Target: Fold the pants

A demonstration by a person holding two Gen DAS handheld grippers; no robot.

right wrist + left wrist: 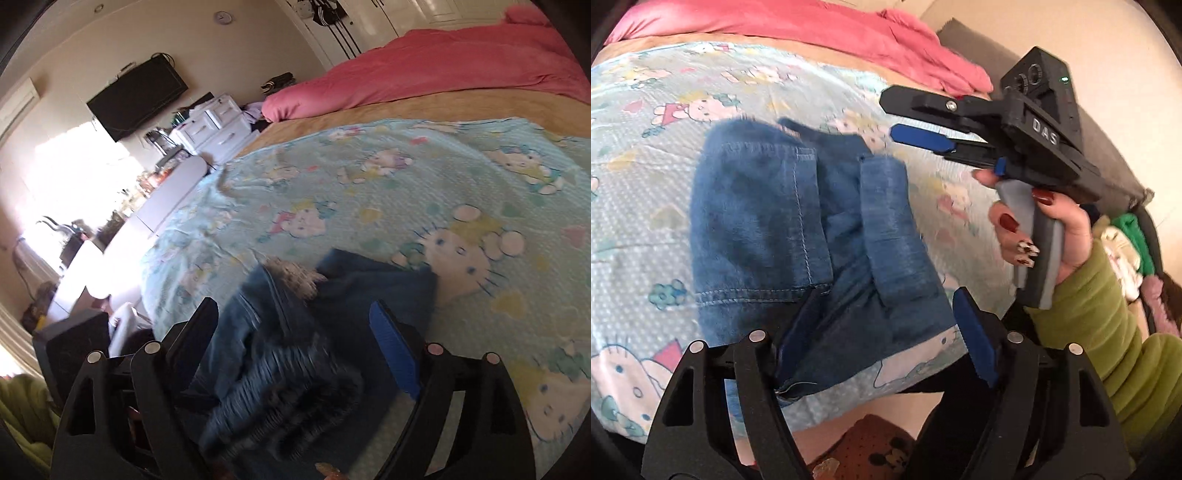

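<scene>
The left gripper hangs with its jaws spread and empty, just above the near edge of the folded blue pants. The right gripper, held by a hand in a green sleeve, is open too, gripping nothing, off to the pants' side. The pants lie bundled on a cartoon-print sheet on the bed, a pink blanket beyond.
</scene>
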